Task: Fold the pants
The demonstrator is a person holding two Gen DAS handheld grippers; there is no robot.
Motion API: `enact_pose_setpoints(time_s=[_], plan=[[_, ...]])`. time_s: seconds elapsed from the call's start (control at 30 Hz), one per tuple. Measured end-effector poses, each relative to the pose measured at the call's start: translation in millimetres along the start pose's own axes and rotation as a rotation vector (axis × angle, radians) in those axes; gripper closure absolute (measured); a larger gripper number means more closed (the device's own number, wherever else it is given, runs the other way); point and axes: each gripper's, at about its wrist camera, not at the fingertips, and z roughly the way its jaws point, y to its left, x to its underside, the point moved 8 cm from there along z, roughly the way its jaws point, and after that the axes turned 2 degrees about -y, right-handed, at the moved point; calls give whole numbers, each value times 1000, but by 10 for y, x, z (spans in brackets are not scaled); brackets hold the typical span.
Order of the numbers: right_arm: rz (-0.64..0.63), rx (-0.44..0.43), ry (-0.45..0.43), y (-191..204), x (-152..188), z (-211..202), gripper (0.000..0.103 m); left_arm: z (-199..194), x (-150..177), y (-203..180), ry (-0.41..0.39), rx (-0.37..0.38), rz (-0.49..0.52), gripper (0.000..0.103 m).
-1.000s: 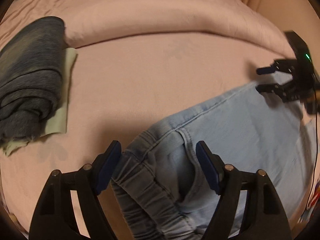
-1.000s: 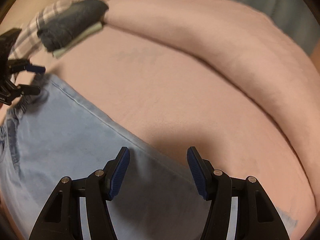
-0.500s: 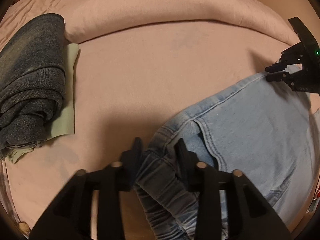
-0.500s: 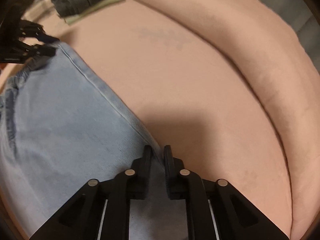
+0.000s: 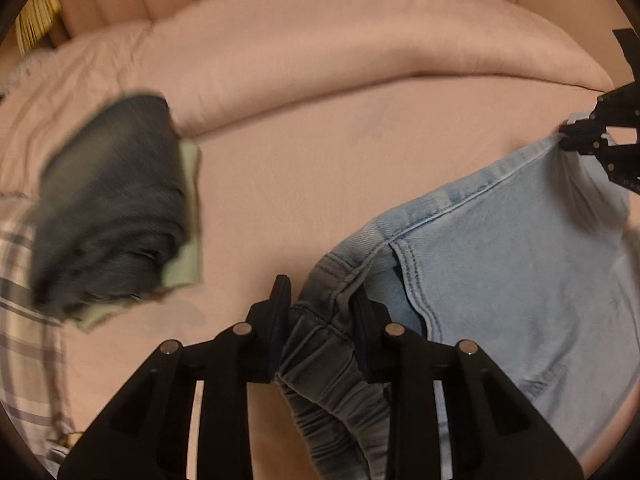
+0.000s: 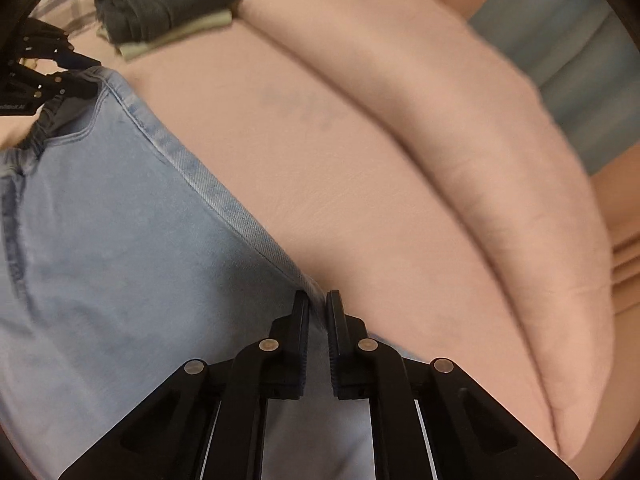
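A bed (image 5: 320,184) covered in a pale pink sheet fills both views, with a thick roll of pink duvet (image 5: 360,40) along its far side. The light blue pants (image 5: 520,280) lie spread across the bed and are lifted at two places along one edge. The left tool (image 5: 320,312) has its jaws closing on the gathered elastic waistband (image 5: 320,344), whose bunched denim fills the gap between the pads. The right tool (image 6: 318,312) has its jaws closing too, almost together, with the seamed side edge of a leg pinched between the pads. In the left wrist view the right tool shows at the right rim, holding the fabric up so that it tents toward it; in the right wrist view the left tool shows at the left rim at the waistband. Near the head of the bed, well apart from the pants, a folded dark garment (image 5: 112,208) sits on a pale green cloth (image 5: 184,268), and a plaid fabric (image 5: 24,320) lies just beside them. This pile is blurred in the left wrist view.
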Motion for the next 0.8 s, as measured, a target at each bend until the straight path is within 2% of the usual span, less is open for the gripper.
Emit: enact_pose_setpoints(time_s=[0.13,0.23,0.27,0.33,0.37,0.47,0.57,0.6,0.7,0.8], plan=[[-17,128,-91,-124,212,-669,95,-551,-6,-139,-115,-81,90,75],[-48,221,-171,68,390,-1190,95,-1082,269,-298,-217,-133,176,75],[-48,228,-185,25,447,-1263,95,-1266,305,-318,-255,-135,198,75],[-50,237,-221,205,649,-1585,95,-1499,445,-384,-293,-133,223,75],[-57,236,-232,256,738,-1673,95,-1632,615,-476,-314,-125,243,75],[-86,195,-248,625,1043,-1896,95,-1670,1087,-666,-309,-142,337,75],[-118,119,-215,975,1333,-1838,95,-1566,1616,-926,-253,-125,411,75],[-129,102,-198,948,1461,-1894,95,-1524,1740,-990,-237,-120,425,75],[-182,72,-105,1242,1726,-1544,96,-1369,2047,-1166,-194,-144,477,75],[-169,19,-118,1296,1722,-1469,95,-1329,2125,-1200,-185,-156,506,75]])
